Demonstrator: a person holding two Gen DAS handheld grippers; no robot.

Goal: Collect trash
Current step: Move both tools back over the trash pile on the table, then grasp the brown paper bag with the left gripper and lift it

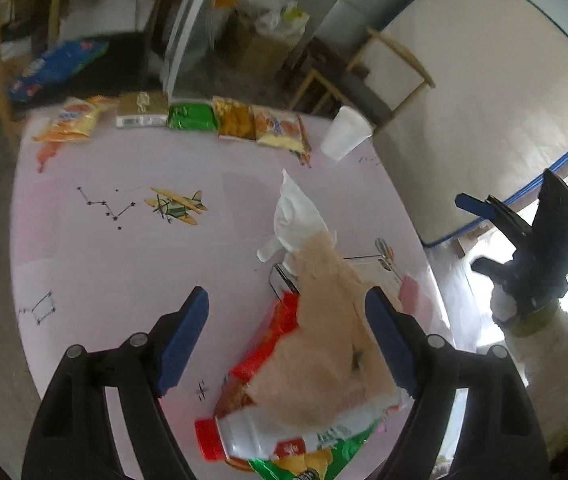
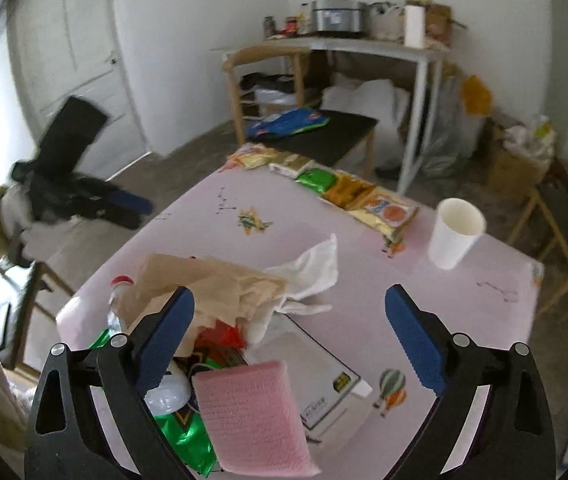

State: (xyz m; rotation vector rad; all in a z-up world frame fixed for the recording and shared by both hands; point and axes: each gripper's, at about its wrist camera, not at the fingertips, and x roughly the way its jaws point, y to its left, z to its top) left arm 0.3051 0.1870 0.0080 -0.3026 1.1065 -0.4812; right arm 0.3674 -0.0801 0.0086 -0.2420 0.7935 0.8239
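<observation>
Trash pile (image 1: pixel 323 364) under open left gripper (image 1: pixel 287 340).

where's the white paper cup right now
The white paper cup stands upright near the table's far right corner in the right wrist view, just right of the row of snack packets, apart from the trash pile.

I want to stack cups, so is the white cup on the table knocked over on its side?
No, the white cup stands upright with its open mouth facing up, apart from the pile of trash on the pink table.

Left gripper (image 1: pixel 285 338), right gripper (image 2: pixel 289 338): fingers apart.
</observation>
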